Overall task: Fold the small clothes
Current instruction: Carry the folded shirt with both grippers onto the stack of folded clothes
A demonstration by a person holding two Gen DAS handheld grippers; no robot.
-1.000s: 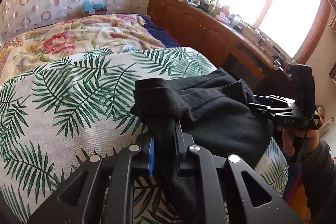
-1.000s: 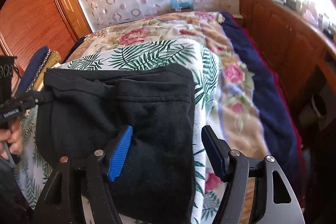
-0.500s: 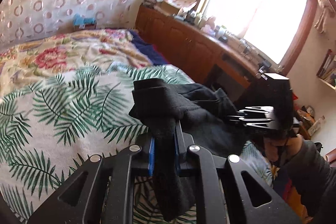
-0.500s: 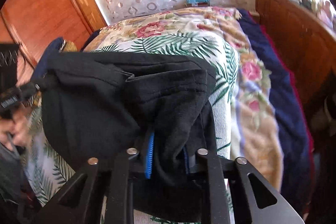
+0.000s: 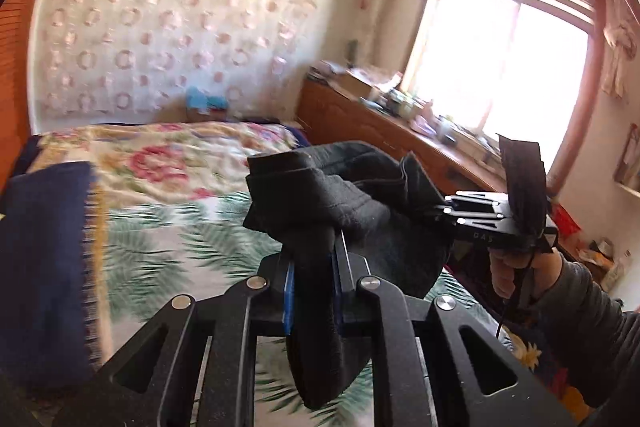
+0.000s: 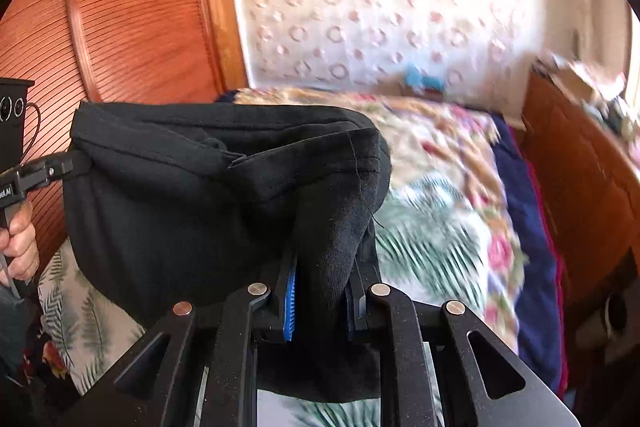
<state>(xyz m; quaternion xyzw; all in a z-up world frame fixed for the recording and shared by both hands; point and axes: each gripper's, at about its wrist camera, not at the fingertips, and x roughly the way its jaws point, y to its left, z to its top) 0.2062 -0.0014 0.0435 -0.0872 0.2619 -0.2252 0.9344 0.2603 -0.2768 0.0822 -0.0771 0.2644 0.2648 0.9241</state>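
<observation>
A: What is held nearest to the cameras?

B: The black garment (image 6: 192, 195) is pinched at two places. The left gripper (image 5: 314, 287) is closed narrowly on one bunched end, and the right gripper (image 6: 322, 303) is clamped on the other end; its jaws have just been closing, and cloth is seen between them.

A: Why is it held so?

B: Probably so that the cloth is carried between the two grips and can be laid down again as a fold. It is judged that the fold is not yet finished.

A: Where is it, and how does it lie?

B: It is lifted above the bed (image 5: 168, 235). Its long axis is stretched roughly level from one gripper to the other, and the middle is sagging downward.

A: And behind?

B: The palm-leaf cover, then the floral blanket (image 6: 444, 131), is seen, blurred. The wooden cabinet (image 5: 360, 123) is placed under the window.
</observation>
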